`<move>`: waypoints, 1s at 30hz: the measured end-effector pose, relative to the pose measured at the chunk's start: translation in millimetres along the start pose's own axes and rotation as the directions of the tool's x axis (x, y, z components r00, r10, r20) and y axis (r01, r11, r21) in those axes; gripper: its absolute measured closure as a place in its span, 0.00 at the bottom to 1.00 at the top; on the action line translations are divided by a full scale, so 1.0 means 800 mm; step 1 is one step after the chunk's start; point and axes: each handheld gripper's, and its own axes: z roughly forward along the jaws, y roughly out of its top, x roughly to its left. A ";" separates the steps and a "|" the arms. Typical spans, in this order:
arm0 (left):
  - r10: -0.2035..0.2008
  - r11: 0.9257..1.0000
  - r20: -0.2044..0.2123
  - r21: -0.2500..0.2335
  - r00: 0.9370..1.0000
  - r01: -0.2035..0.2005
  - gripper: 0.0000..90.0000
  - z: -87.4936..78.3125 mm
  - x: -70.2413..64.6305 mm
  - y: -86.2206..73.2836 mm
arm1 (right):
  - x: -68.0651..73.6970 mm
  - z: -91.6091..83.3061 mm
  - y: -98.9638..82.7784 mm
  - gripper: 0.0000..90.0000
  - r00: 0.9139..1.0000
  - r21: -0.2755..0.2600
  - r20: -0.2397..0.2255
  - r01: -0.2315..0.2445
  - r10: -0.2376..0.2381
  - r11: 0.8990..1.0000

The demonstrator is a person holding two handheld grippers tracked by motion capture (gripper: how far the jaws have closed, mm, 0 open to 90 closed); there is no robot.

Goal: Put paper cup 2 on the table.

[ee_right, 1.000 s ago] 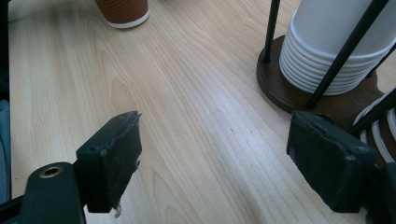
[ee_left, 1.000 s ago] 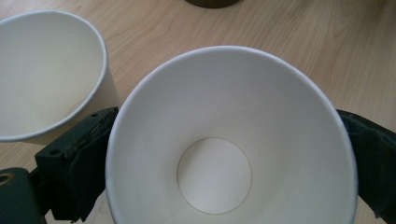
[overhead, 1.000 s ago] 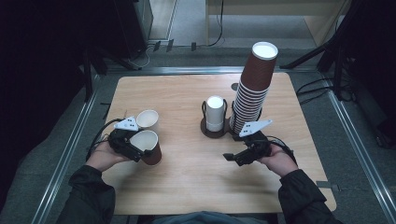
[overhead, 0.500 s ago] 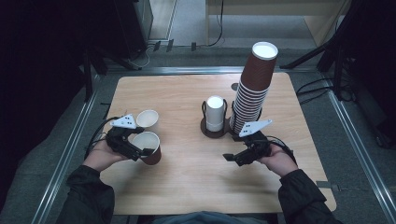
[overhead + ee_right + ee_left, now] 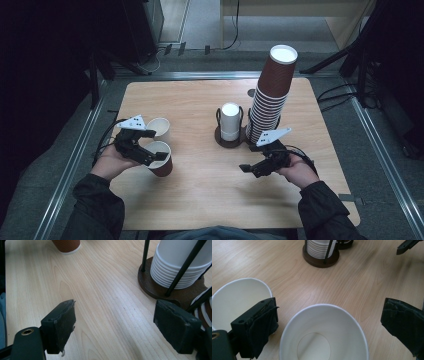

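Note:
A brown ribbed paper cup (image 5: 161, 159) with a white inside (image 5: 323, 335) stands upright at the table's left. My left gripper (image 5: 151, 149) (image 5: 328, 312) is open, one jaw on each side of that cup's rim. A second cup (image 5: 159, 127) (image 5: 239, 297) stands just behind the outer jaw. My right gripper (image 5: 251, 168) (image 5: 115, 315) is open over bare wood, nothing between its jaws, near a wire holder (image 5: 230, 136) (image 5: 160, 287) with a white stack (image 5: 180, 262) in it. Behind it rises a tall stack of brown cups (image 5: 272, 95).
The wooden table (image 5: 200, 200) has bare room in front and between the hands. A metal frame rail (image 5: 70, 165) runs along its sides. The right gripper's tip (image 5: 409, 245) shows far off in the left gripper view, beside the holder (image 5: 320, 260).
The left gripper and the brown cup between its jaws sit very slightly farther right and nearer the person. The right hand has not moved.

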 end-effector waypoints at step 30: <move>-0.003 1.000 0.033 -0.011 0.999 0.003 0.02 0.043 -0.046 0.046 | 0.008 0.008 0.000 0.20 1.000 0.026 -0.017 0.026 -0.025 0.999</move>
